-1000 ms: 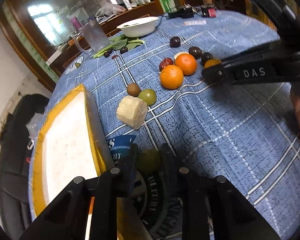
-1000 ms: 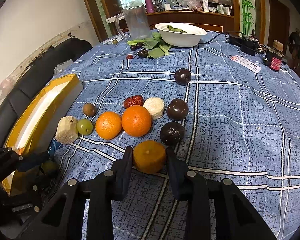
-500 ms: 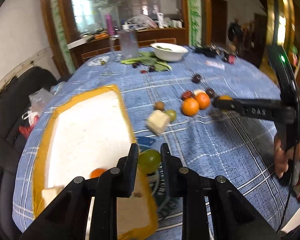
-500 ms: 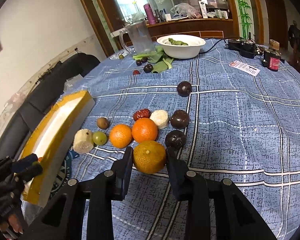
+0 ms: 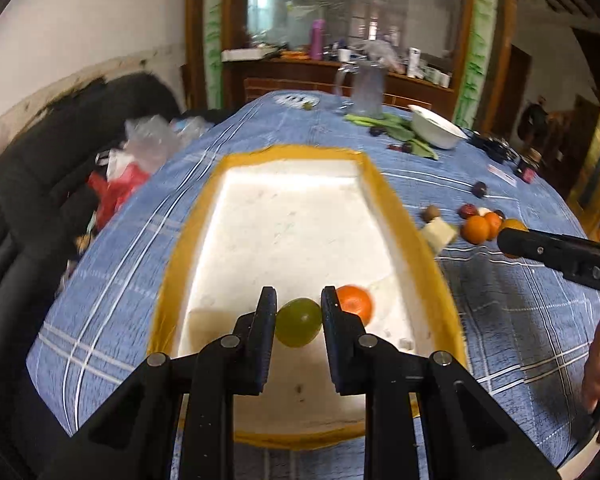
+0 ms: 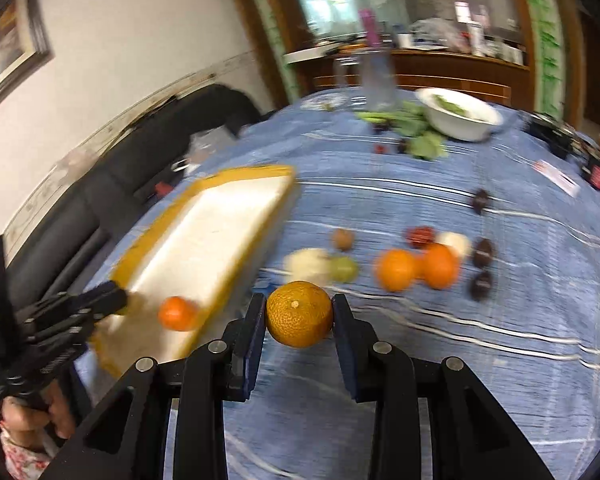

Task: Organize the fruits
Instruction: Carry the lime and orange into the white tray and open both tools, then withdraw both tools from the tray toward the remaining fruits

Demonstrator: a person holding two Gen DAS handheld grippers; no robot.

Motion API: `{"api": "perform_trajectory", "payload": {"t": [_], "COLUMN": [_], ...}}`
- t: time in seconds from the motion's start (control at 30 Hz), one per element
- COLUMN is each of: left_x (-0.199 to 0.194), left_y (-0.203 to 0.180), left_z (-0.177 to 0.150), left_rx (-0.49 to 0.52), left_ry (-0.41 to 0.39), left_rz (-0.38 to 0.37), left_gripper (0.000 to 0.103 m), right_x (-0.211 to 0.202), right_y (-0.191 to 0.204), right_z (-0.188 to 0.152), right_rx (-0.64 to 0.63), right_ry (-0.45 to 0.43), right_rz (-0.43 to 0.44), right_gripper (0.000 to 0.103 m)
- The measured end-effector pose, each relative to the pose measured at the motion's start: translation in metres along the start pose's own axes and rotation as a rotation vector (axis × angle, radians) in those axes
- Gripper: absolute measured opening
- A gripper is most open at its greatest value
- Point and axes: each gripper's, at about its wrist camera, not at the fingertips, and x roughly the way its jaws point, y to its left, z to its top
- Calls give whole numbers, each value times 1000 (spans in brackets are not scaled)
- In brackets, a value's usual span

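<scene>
Left gripper (image 5: 298, 318) pinches a smooth green fruit (image 5: 298, 327) over the tray (image 5: 404, 224); right gripper (image 6: 299, 316) clamps a dimpled orange (image 6: 299, 314), blurred fruits perhaps at two o'clock on blue cloth (image 6: 500, 380).

A round green fruit (image 5: 298, 327) is sitting pinched between the left gripper's (image 5: 298, 312) fingers, hanging over the near end of the tray (image 5: 400, 216). The tray, white inside with a yellow rim, is lying on the tablecloth and holding one small orange (image 5: 353, 304). A dimpled tangerine (image 6: 299, 314), stem scar facing the camera, is sitting clamped in the right gripper (image 6: 299, 312) above the cloth. Two oranges (image 6: 396, 270) are lying beside the tray.
</scene>
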Motion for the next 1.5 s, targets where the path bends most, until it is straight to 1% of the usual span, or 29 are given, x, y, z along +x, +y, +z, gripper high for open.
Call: {"api": "perform_trajectory", "payload": {"t": [0.1, 0.23, 0.4, 0.5, 0.53, 0.6, 0.63, 0.7, 0.77, 0.83, 0.87, 1.03, 1.1, 1.2, 1.33, 1.5], "left_x": [1, 7, 11, 6, 4, 0, -2, -6, -8, -10, -11, -18, -22, -25, -31, -38], "left_y": [9, 15, 26, 31, 33, 37, 38, 42, 47, 54, 58, 64, 61, 53, 32, 7], "left_z": [-5, -8, -12, -13, -13, -13, -13, -14, -14, -14, -14, -14, -13, -13, -11, -10], "left_rx": [-32, -58, -117, -129, -132, -141, -145, -159, -179, -211, -227, -261, -264, -248, -192, -131], "left_ry": [5, 18, 34, 20, 17, 9, 1, -12, -11, -8, -8, -10, -13, -13, -16, -26], "left_rz": [-11, -18, -27, -18, -22, -32, -30, -26, -28, -31, -31, -19, -15, -18, -24, -38], "left_gripper": [22, 22, 22, 24, 26, 54, 58, 60, 61, 66, 67, 67, 70, 71, 72, 73], "right_x": [15, 42, 86, 103, 105, 111, 113, 114, 111, 105, 102, 72, 57, 36, 10, -24], "right_y": [36, 76, 99, 102, 104, 103, 103, 104, 106, 107, 108, 104, 95, 75, 42, -8], "right_z": [7, 11, 13, 12, 13, 16, 18, 20, 23, 25, 26, 28, 27, 22, 10, -14], "right_rx": [-54, -130, -168, -187, -187, -172, -164, -164, -169, -167, -167, -190, -190, -161, -110, -52], "right_ry": [26, 72, 173, 196, 204, 216, 220, 219, 206, 189, 178, 115, 92, 64, 47, 31], "right_rz": [41, 58, 47, 17, 13, 20, 21, 16, 16, 17, 17, -6, -23, -46, -79, -168], "right_gripper": [36, 36, 36, 37, 37, 37, 38, 38, 41, 50, 52, 53, 54, 58, 58, 58]}}
